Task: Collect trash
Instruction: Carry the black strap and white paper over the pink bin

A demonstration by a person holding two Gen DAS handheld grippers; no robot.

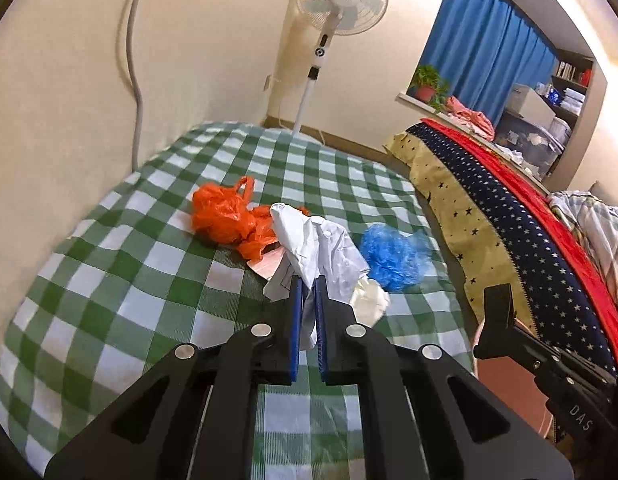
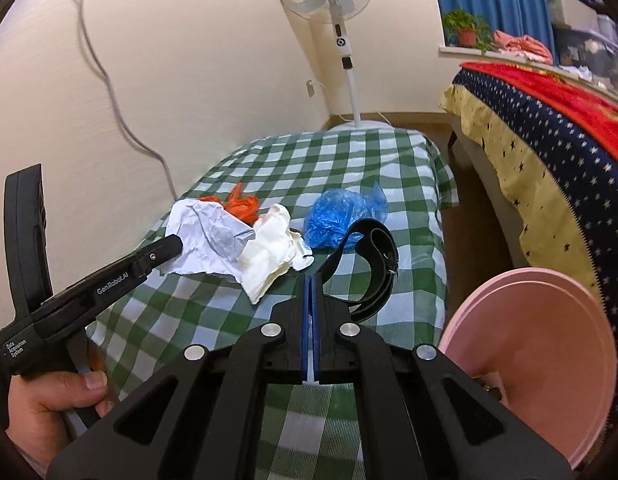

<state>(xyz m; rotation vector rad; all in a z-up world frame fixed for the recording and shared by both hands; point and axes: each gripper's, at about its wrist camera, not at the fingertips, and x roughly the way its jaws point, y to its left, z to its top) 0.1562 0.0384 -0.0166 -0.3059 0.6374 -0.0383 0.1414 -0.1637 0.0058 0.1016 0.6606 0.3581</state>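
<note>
The left gripper (image 1: 309, 280) pinches the crumpled white paper (image 1: 321, 248) over the checked bed (image 1: 129, 240). The right gripper (image 2: 311, 280) is squeezed tight on a black strap (image 2: 373, 252).

free: checked cloth (image 1: 109, 280) left, near | blocked: trash pile centre; starry bed (image 1: 509, 216) right

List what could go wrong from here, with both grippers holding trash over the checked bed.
1. The left gripper pinches only an edge of the crumpled paper; it may tear or slip free on the way to the pink bin.
2. The black strap in the right gripper hangs in a loose loop and could snag the cream wrapper.
3. The bin sits beside the bed, so dropped pieces could miss it.
</note>
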